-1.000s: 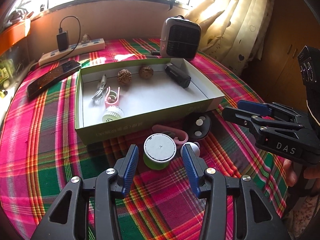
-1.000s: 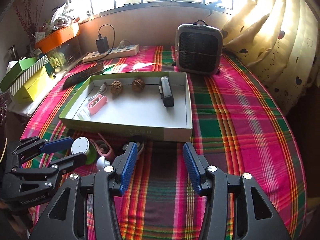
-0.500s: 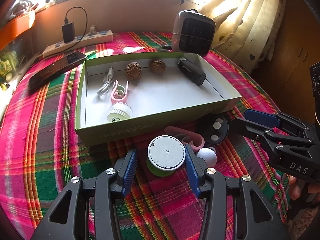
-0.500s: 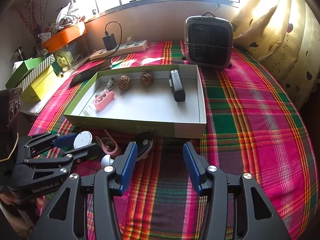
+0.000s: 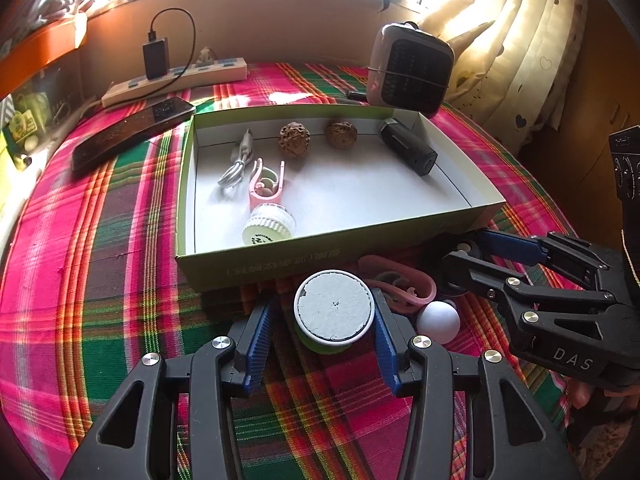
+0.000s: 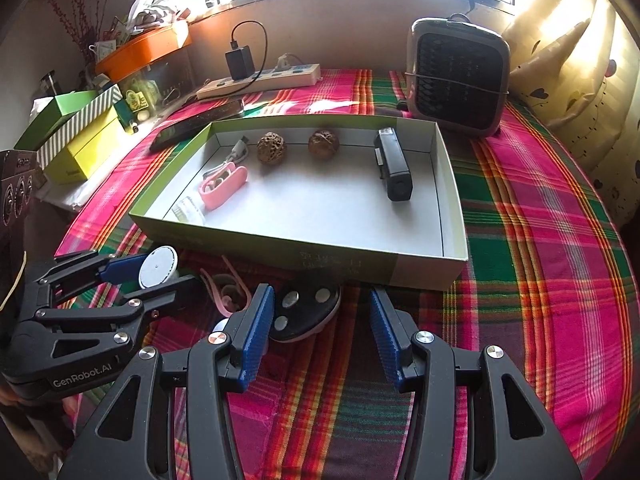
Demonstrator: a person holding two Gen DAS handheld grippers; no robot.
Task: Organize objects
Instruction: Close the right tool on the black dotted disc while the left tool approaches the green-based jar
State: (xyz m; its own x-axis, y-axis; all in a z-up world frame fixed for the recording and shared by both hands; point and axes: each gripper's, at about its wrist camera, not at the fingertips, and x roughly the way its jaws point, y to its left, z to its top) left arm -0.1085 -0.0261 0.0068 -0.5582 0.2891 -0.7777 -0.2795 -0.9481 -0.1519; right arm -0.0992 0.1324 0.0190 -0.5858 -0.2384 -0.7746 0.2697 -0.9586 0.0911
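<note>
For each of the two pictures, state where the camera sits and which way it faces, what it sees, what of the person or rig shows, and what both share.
Left wrist: sits on the left gripper, facing forward and down; its fingers flank the white-lidded jar; the right gripper and fingertips of a hand show at right.
Right wrist: sits on the right gripper, facing forward and down toward the black disc; the left gripper shows at left.
Shared: green box, heater, plaid cloth.
</note>
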